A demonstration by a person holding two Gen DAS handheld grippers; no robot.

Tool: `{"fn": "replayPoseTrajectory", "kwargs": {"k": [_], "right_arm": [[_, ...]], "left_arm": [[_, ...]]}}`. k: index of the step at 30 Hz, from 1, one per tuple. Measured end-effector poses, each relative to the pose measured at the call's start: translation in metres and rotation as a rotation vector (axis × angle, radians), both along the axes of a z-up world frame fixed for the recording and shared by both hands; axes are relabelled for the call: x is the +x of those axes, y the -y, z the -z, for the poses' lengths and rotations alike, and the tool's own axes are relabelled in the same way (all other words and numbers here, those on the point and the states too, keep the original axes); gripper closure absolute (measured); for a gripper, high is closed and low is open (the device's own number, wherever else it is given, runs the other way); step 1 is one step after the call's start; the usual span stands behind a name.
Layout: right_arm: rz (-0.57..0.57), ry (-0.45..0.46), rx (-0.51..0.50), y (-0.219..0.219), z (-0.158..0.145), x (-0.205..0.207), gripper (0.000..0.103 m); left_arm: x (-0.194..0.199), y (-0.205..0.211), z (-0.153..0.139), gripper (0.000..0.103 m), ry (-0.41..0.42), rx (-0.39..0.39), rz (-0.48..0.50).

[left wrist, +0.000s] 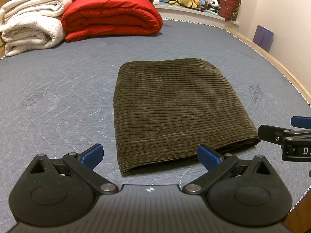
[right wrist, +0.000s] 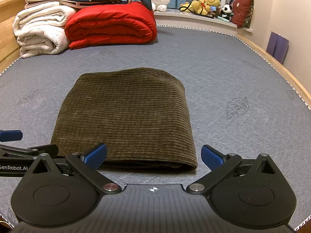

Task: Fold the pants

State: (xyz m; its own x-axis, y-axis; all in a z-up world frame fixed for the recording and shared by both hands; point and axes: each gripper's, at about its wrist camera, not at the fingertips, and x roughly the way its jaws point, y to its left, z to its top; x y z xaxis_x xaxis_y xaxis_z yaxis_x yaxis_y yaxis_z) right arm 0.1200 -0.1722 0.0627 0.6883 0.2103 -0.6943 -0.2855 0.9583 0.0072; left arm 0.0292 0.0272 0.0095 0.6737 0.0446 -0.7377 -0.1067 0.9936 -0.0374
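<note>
meanwhile, the left gripper (left wrist: 149, 156) is hovering spread wide and empty at the near edge of the folded olive corduroy pants (left wrist: 175, 108), which are lying mid-mattress (left wrist: 58, 97). the right gripper (right wrist: 153, 155) is likewise gaping, holding nothing. judging by the tidy stack, both should be backing away level, without snagging the layered near hem.

pants (left wrist: 175, 106): dark olive-brown corduroy, ribbed in fine crosswise lines
mattress (left wrist: 58, 97): grey-blue, quilted with pale wavy stitching and faint leaf motifs; black-and-white dashed piping on the edge
red quilt (left wrist: 110, 17): bright red, plain, at 11 o'clock from the pants
white blankets (left wrist: 29, 21): cream-white, lightly textured, at 10 o'clock
navy cloth (right wrist: 77, 0): dark navy with white trim and small pale specks, on top of the stack
soft toys (right wrist: 208, 3): mostly yellow, one black-and-white panda, at 1 o'clock
cushion (right wrist: 243, 11): dark red
left gripper (left wrist: 149, 155): black body, blue finger pads
right gripper (right wrist: 153, 156): black body, blue finger pads
bed frame (right wrist: 272, 58): light wood
</note>
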Motion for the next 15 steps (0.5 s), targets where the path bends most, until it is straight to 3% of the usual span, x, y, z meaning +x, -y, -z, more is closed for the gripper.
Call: {"fn": "replayPoseTrajectory", "kwargs": {"k": [15], "right_arm": [[-0.008,-0.004,-0.003,0.0006,0.0032,-0.0008,0.001]], "left_arm": [[0.0000,0.0010,0.0000,0.000,-0.002,0.003,0.010]]}}
